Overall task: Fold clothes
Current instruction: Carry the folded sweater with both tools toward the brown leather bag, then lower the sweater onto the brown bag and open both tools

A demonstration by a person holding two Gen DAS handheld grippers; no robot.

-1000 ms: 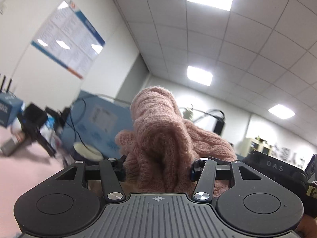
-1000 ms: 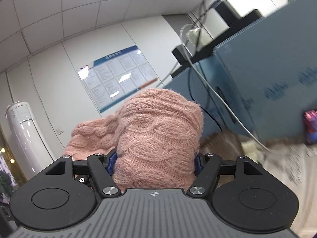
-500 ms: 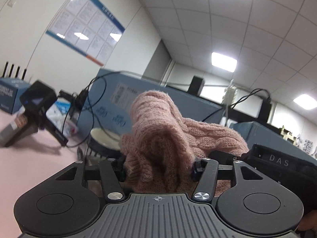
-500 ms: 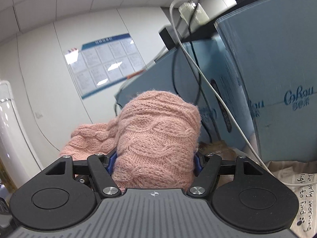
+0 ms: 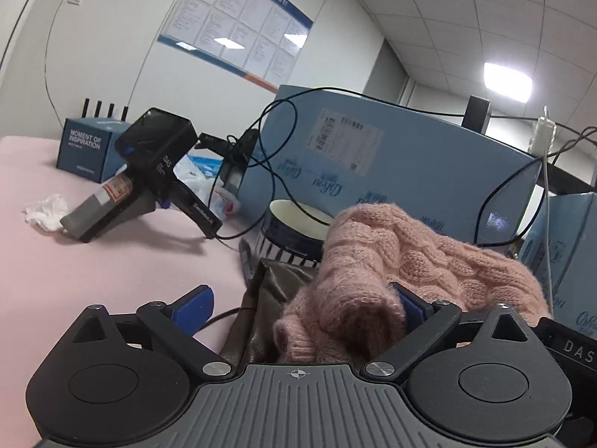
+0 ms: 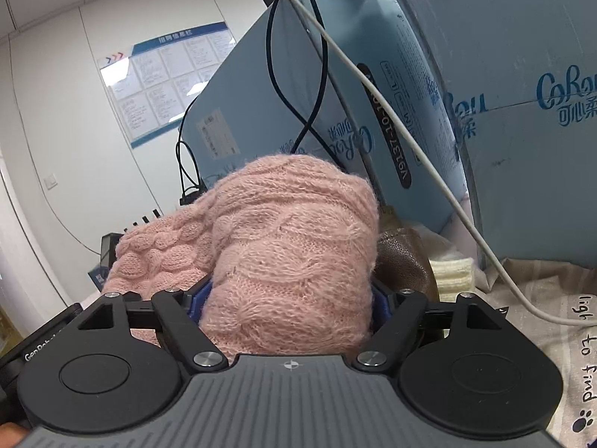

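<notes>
A pink cable-knit sweater [image 5: 421,257] lies bunched in front of both grippers. In the left wrist view my left gripper [image 5: 302,302] stands open: its left blue pad [image 5: 194,304] is bare and apart from the knit, and the sweater rests against the right pad [image 5: 405,300]. In the right wrist view my right gripper [image 6: 289,300] is shut on a thick fold of the pink sweater [image 6: 291,254], which fills the gap between the fingers. The sweater sits over a brown leather-like garment [image 5: 272,298], which also shows in the right wrist view [image 6: 403,257].
On the pink table [image 5: 93,261] stand a spare black gripper [image 5: 149,171], a blue box [image 5: 89,149], a crumpled tissue [image 5: 46,211] and a round tin [image 5: 294,231]. Large blue cartons [image 5: 391,171] with cables stand behind. Cream knit [image 6: 451,272] and printed cloth [image 6: 552,321] lie right.
Both grippers have tilted down from ceiling to table, close to the cartons. The left gripper's jaws have opened and let go of the sweater; the right stays shut on it.
</notes>
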